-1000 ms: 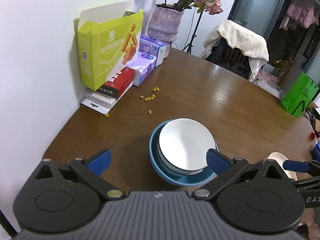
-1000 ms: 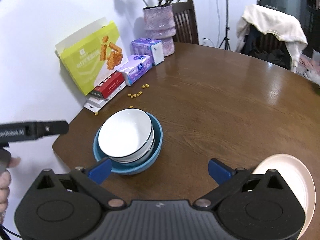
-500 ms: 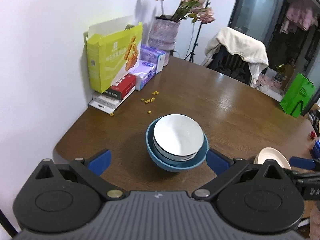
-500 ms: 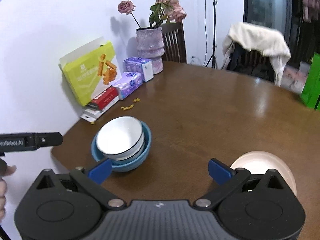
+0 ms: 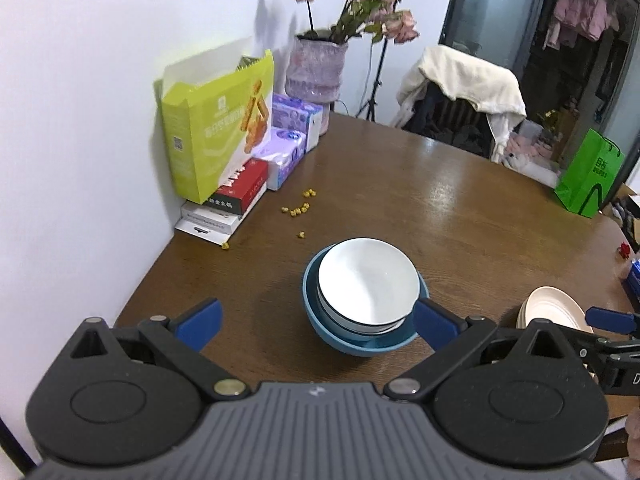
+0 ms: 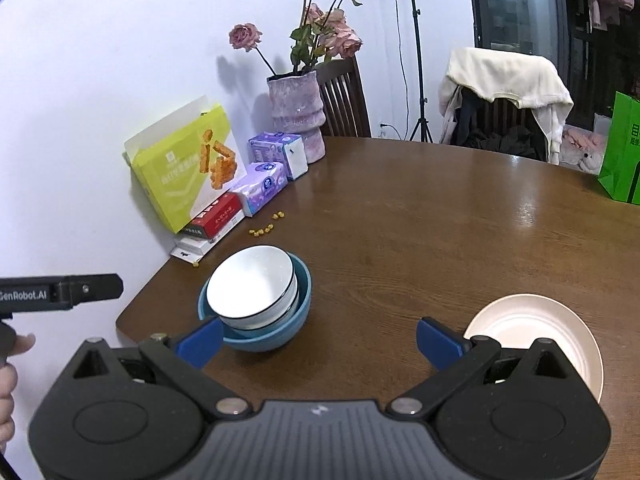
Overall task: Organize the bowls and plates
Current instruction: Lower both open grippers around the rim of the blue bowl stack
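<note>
We are looking at a white bowl (image 5: 366, 280) with a thin dark rim, sitting nested and slightly tilted inside a blue bowl (image 5: 360, 342) near the left front edge of the brown bench (image 5: 460, 216). A cream plate (image 6: 532, 334) is lying to the right, well apart from the bowls. We are holding the left gripper (image 5: 316, 318) and right gripper (image 6: 319, 340) above the bench, both with jaws spread wide and gripping nothing. We are reading "GenRobot.AI" on the left gripper's side in the right wrist view. The Chinese print on the yellow box (image 5: 220, 136) is too blurred to read.
</note>
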Motion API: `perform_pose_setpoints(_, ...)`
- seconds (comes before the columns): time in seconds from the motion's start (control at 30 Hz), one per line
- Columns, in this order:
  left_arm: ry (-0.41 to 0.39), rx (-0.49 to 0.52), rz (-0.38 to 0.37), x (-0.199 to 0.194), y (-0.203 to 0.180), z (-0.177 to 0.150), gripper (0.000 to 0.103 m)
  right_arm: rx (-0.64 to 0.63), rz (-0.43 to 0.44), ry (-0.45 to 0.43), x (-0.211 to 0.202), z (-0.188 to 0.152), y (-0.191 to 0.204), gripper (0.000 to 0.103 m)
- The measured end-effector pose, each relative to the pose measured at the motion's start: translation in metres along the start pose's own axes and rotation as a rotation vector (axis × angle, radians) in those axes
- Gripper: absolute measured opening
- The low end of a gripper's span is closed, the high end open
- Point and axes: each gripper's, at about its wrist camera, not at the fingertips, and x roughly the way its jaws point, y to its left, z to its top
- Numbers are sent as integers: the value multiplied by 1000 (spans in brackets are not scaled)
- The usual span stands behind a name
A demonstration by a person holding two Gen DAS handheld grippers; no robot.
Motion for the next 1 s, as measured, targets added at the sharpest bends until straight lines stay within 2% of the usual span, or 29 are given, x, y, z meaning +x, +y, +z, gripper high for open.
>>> perform_pose_setpoints(0.1,25,20,-22,17,11,11,103,39,10,21,16,6,6,103)
perform_pose_setpoints(0.37,122,56,-91,74,30,32,103,126,-27,74,68,23,19,103)
perform_pose_setpoints(0.7,272,93,-162,146,40,41,103,196,-91,179,137,25,27,103)
perform_pose_setpoints(1.0,386,88,-205,200,39,40,102,252,-96,265,186,18,24,103)
